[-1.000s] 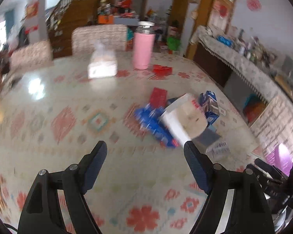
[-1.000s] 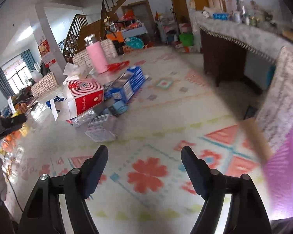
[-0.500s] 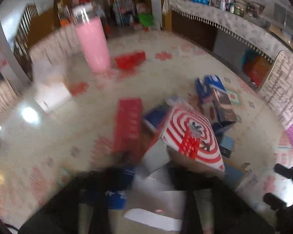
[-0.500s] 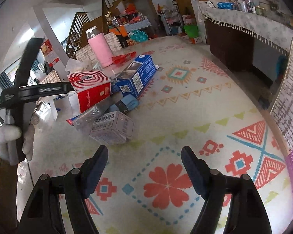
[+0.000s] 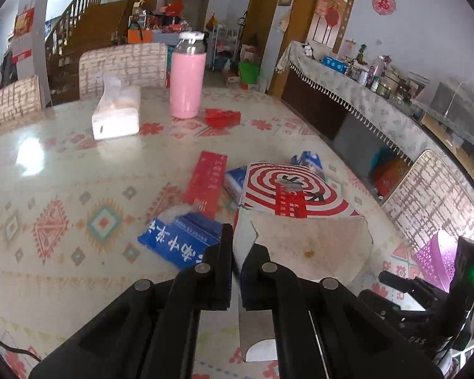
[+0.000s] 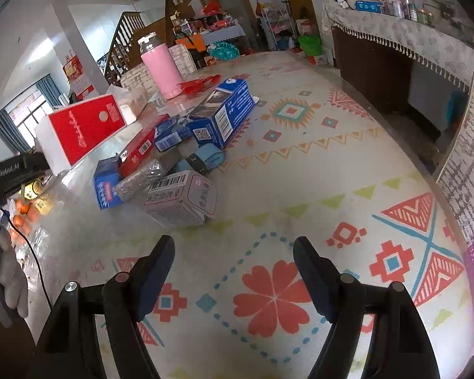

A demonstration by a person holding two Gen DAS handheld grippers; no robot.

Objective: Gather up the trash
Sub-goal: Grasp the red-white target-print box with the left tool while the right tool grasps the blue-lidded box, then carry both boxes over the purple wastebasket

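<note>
left tool (image 5: 237, 249) pinches red-white box (image 5: 295, 189) flap edge.

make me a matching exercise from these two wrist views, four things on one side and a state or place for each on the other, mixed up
Things:
1. left gripper
2. right gripper
3. pink bottle
4. box with the red and white spiral top

States or places:
A. standing upright at the far side of the table, beside the tissue pack
B. jaws wide apart, nothing between them
C. held by its open cardboard flap
D. shut on a cardboard flap

Pairs: 1-D, 2-B, 3-A, 4-C
</note>
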